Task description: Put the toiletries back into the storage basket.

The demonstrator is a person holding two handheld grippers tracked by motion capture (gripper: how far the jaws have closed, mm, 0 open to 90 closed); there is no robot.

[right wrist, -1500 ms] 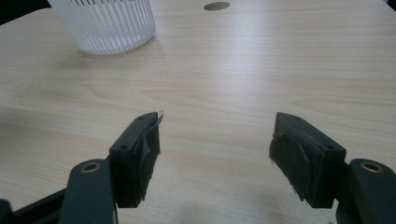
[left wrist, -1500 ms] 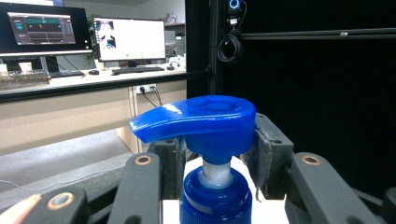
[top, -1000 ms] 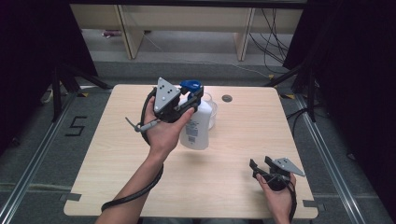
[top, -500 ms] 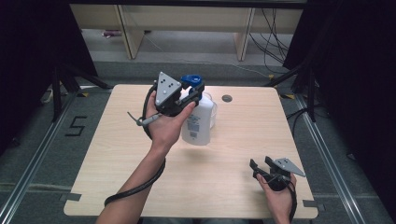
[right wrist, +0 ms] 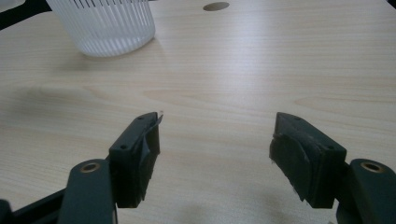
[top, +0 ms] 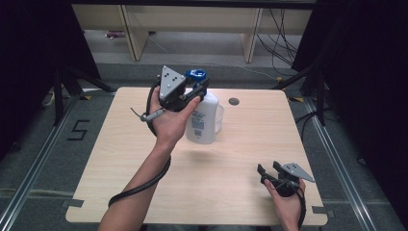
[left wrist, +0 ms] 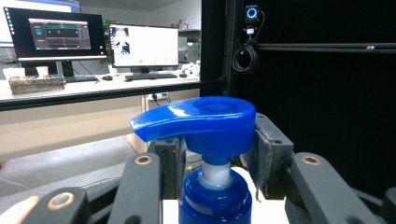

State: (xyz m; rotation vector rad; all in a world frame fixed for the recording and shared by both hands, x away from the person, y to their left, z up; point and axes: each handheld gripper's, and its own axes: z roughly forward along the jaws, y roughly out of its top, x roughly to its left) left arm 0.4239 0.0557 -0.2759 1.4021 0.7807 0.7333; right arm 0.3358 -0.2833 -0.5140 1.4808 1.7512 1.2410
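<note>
white pump bottle [top: 203, 120] with blue pump head [left wrist: 205, 121] stands upright toward the far middle of the surface [top: 240, 159], just in front of a ribbed clear plastic cup [right wrist: 103, 25]; probably fairly heavy if full, rigid plastic, smooth and a bit slippery, and the pump head looks springy so it's a poor lifting point, better to take the neck collar or the body. left tongs [top: 195, 89] sit partway closed around the pump head, pads against its sides under the spout, looks like a grip. right tongs [right wrist: 215, 154] rest wide open and empty near the front right corner, well apart from the bottle.
</note>
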